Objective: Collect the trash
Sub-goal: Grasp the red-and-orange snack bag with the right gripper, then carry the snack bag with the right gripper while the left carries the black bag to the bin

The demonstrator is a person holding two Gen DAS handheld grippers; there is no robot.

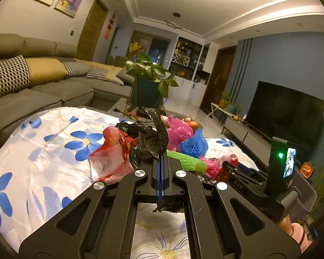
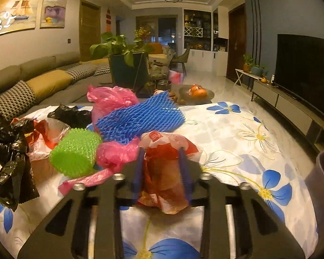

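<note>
Left gripper (image 1: 161, 161) clenched on a crinkled, glossy black bag (image 1: 149, 138), thin film pinched flat between the blue pads, a scrap hanging below. Right gripper (image 2: 163, 168) grasping a crumpled red-and-white bag (image 2: 166, 164), translucent and wrinkled, jaws set apart around it. Rest of the trash heaped on the floral cloth (image 2: 237, 133): blue foam net (image 2: 140, 116), open-meshed; green foam net (image 2: 75, 153), rolled into a knobbly tube, just left of the right gripper; pink bags (image 2: 110, 99), filmy and bunched, far behind.
</note>
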